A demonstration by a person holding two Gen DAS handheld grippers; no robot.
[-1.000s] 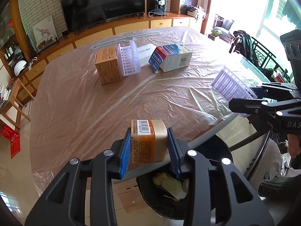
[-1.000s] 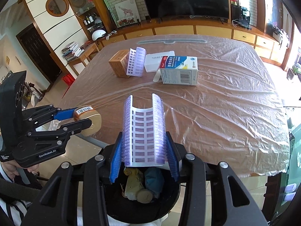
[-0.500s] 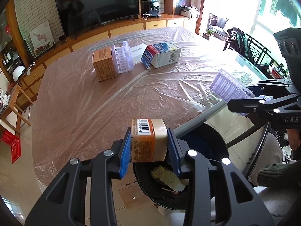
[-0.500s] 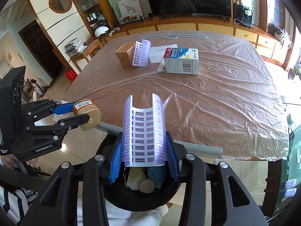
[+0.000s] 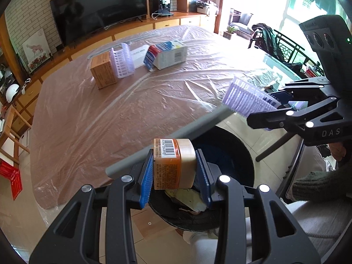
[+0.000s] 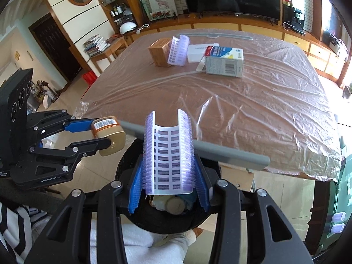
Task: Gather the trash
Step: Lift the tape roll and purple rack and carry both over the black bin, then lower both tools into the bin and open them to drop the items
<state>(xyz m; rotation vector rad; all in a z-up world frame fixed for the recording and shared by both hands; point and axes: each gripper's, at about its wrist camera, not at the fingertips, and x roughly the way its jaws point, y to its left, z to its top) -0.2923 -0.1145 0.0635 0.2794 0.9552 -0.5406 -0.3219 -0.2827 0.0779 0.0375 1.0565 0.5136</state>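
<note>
Bin (image 5: 246, 154) below table (image 5: 88, 118) edge

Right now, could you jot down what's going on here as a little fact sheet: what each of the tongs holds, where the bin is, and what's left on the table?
left tongs: shut on orange-labelled jar, above the bin
right tongs: shut on purple plastic tray, above the bin
black bin: on the floor at the table's near edge, trash already inside
table: covered with clear plastic sheet
left on table: brown box, second purple tray leaning on it, white flat pack, blue-and-white carton
</note>
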